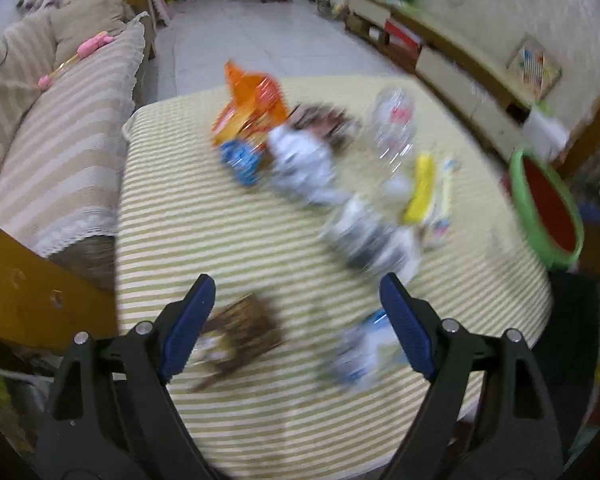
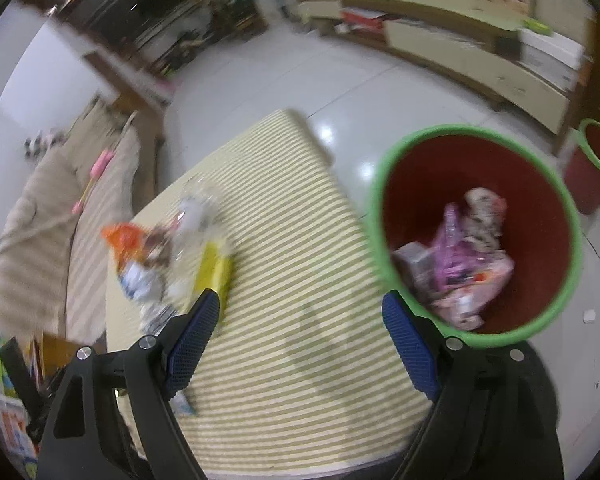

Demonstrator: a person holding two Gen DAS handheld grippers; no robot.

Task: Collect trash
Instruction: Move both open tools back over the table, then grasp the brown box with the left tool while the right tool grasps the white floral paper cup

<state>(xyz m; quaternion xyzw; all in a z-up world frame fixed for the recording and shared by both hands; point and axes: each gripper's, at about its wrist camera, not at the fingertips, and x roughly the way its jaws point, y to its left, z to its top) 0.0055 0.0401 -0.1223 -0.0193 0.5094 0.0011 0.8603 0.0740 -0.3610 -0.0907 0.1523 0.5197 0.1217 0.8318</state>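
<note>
Trash is found in two places relative to the red bin (image 2: 400,184): a few wrappers, a pink bag (image 2: 456,248) among them, are already lying inside it, while most is still scattered on the striped table (image 1: 228,240) beside it. An orange packet (image 1: 252,104), a clear bottle (image 1: 392,120), a yellow wrapper (image 1: 420,188), a brown wrapper (image 1: 244,328) and several blurred pieces are left there. The left gripper (image 1: 298,320) is held over the table, jaws spread, nothing pinched. The right gripper (image 2: 300,332), next to the bin, is likewise spread and empty. The job is judged barely begun
</note>
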